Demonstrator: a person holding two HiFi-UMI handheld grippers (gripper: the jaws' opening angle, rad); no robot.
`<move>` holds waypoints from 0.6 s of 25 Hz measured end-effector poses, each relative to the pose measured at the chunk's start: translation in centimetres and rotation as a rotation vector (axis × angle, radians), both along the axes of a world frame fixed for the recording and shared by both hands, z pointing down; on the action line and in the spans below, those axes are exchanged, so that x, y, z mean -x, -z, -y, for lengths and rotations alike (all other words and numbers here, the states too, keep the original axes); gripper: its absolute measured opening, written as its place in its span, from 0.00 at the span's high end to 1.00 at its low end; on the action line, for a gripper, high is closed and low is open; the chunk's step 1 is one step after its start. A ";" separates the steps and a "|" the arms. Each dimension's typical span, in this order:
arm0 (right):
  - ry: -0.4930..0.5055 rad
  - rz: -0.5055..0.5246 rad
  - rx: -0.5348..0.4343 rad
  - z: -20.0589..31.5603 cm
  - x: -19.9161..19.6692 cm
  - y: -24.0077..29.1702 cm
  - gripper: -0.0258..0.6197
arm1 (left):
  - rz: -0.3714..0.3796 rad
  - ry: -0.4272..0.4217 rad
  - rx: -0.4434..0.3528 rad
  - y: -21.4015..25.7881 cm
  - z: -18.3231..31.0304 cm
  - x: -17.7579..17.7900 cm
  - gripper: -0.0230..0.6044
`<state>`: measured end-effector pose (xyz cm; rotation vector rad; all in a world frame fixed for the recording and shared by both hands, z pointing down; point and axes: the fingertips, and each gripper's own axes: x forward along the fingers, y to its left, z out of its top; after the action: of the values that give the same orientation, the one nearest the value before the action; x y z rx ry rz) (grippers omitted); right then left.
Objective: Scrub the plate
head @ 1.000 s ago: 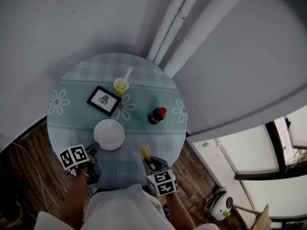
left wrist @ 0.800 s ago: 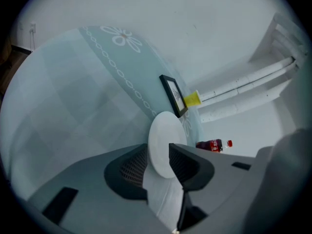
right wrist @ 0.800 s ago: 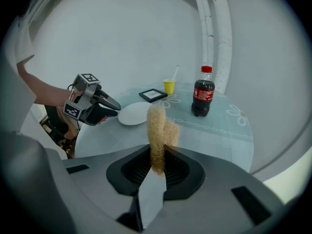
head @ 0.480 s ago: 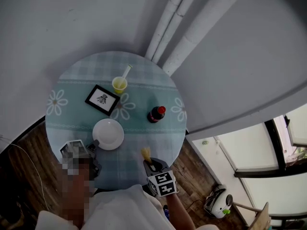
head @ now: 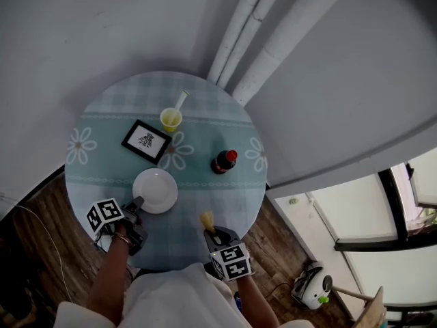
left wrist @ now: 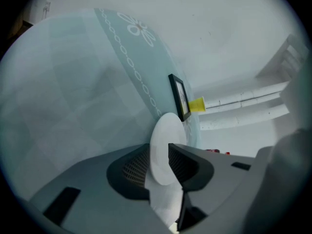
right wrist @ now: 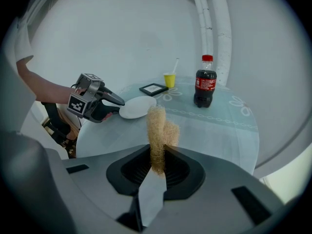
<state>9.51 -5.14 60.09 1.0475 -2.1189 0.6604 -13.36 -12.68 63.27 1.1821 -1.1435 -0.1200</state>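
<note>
The left gripper (left wrist: 159, 152) has its jaws spread wide. They have just been opening and then eased back a touch. The near rim of the white plate (left wrist: 165, 130) sits in the gap between them, and no pad can be seen pressing on it. The plate lies flat on the bench (head: 205, 191), straight ahead of this gripper. The black picture frame (head: 147, 141) is farther ahead, and the yellow cup (head: 171, 120) is beyond that.

The right gripper (right wrist: 157, 154) is pinched on a tuft of tan scrubber (right wrist: 158, 126), which stands up out of its jaws. From this gripper the plate is ahead and to the left, well apart from the scrubber. The cola bottle (right wrist: 205, 87) stands ahead and to the right.

Only the left gripper view looks along the jaws, and there the plate's rim reaches into the gap. The right gripper view gives the same grasp from the side: the left gripper's upper finger reaches over the plate's near rim, while its lower finger is too dark to follow to the tip. The head view gives the layout: both grippers are at the near edge of the round bench, the plate is just ahead of the left one, and the scrubber's tip is over bare cloth ahead of the right one.
</note>
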 end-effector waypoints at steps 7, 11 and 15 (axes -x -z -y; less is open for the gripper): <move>-0.004 -0.001 0.014 -0.4 -0.5 -0.4 0.86 | -0.009 0.027 0.024 -0.3 0.1 0.2 0.79; 0.005 -0.001 0.016 -0.2 -0.4 -0.5 0.86 | -0.013 0.059 0.051 -0.8 -0.3 0.6 0.89; 0.024 0.003 0.016 0.1 -0.1 -0.5 0.85 | -0.013 0.088 0.040 -0.9 -0.3 0.6 0.89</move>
<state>9.63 -5.22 60.59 1.0112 -2.1222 0.6672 -13.92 -12.41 64.13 1.0946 -1.1819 -0.1713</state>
